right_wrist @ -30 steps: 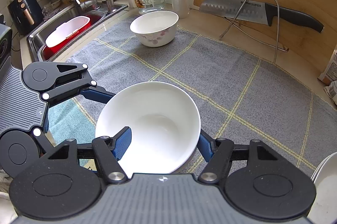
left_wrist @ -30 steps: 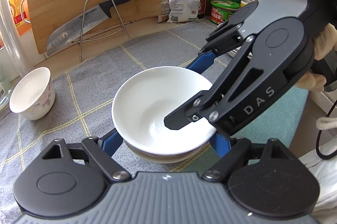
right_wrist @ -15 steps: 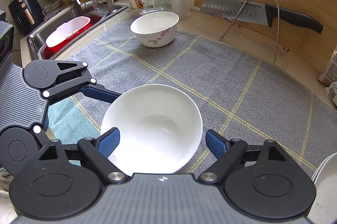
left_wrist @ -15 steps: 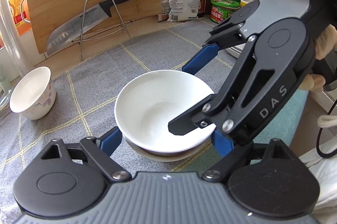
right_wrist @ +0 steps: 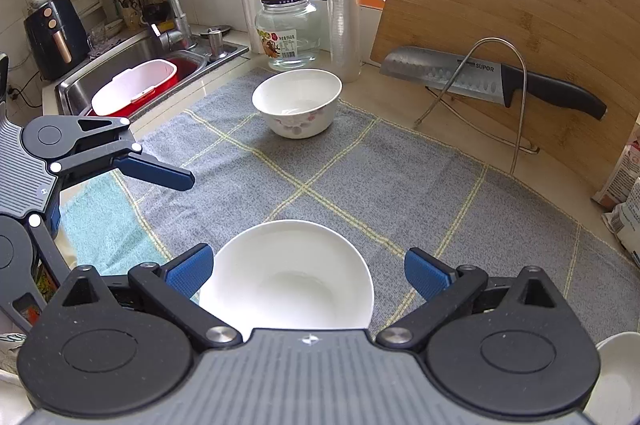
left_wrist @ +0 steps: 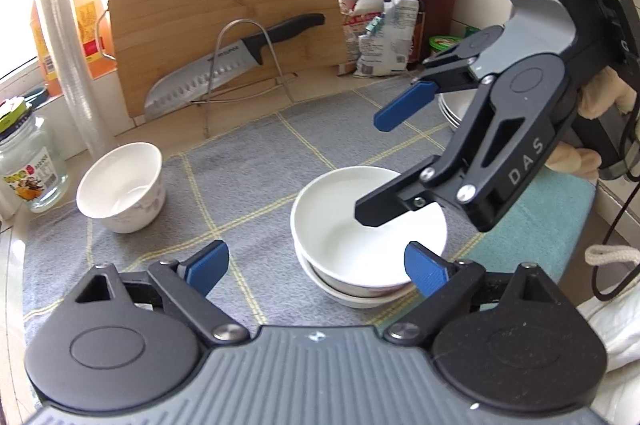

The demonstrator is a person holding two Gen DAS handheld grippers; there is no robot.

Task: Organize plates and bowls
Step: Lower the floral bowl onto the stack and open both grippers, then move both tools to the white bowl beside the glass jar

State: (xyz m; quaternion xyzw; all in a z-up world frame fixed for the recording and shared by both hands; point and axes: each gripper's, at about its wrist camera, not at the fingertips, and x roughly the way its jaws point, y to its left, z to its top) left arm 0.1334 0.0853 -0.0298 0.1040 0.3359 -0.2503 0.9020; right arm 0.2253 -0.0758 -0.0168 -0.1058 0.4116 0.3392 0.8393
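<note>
We hold both tongs, left (left_wrist: 316, 263) and right (right_wrist: 308, 271), spread and empty; stacked white bowls (left_wrist: 370, 237) sit nested between them; flowered bowl (right_wrist: 298, 103) ahead remains unstacked.

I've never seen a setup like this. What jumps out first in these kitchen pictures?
Two black hand-held grippers with blue fingertips, the left gripper and right gripper, both open, frame a plain white bowl nested in another bowl on a grey checked mat. Farther back on the mat stands a flowered bowl. Behind, a large knife rests on a wire stand against a bamboo cutting board.
</note>
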